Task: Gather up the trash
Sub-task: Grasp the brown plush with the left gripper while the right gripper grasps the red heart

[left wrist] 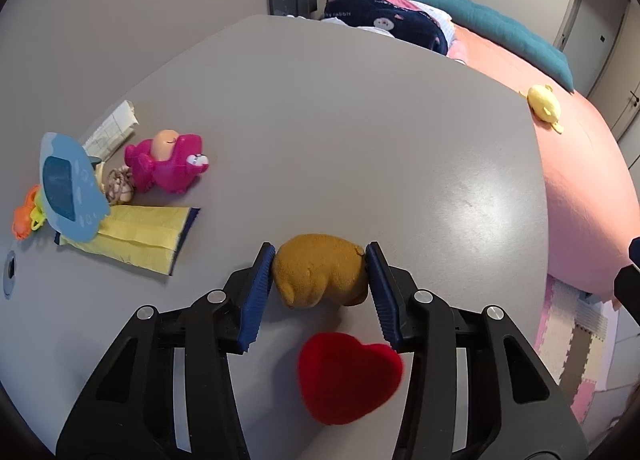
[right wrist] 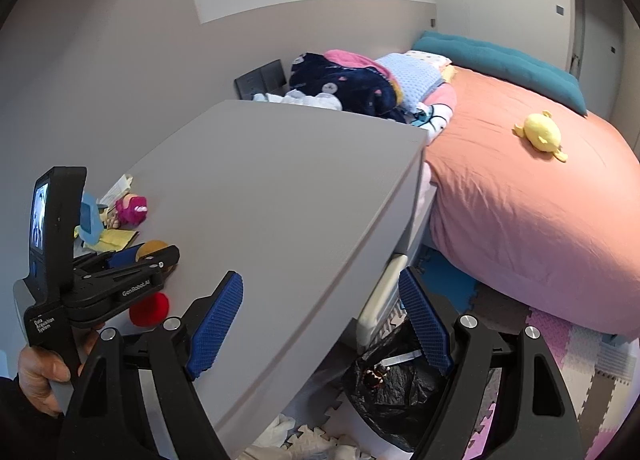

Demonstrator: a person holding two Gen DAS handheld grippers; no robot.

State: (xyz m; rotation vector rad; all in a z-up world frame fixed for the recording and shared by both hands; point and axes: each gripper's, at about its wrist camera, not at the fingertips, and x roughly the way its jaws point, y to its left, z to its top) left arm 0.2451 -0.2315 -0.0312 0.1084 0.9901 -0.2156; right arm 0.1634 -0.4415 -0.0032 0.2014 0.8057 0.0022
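My left gripper (left wrist: 320,260) is shut on a brown plush toy (left wrist: 320,278) just above the grey table (left wrist: 360,119); it also shows in the right wrist view (right wrist: 154,250). A red plush heart (left wrist: 348,376) lies on the table below the held toy. My right gripper (right wrist: 320,324) is open and empty, held over the table's right edge (right wrist: 280,199). Below it on the floor sits a black trash bag (right wrist: 394,400) with some small items inside.
At the table's left lie a pink toy (left wrist: 166,161), a blue card (left wrist: 70,187), a yellow packet (left wrist: 140,236), an orange toy (left wrist: 24,217) and folded paper (left wrist: 110,129). A bed with a salmon cover (right wrist: 540,199), a yellow plush (right wrist: 542,133) and heaped clothes (right wrist: 352,81) stands to the right.
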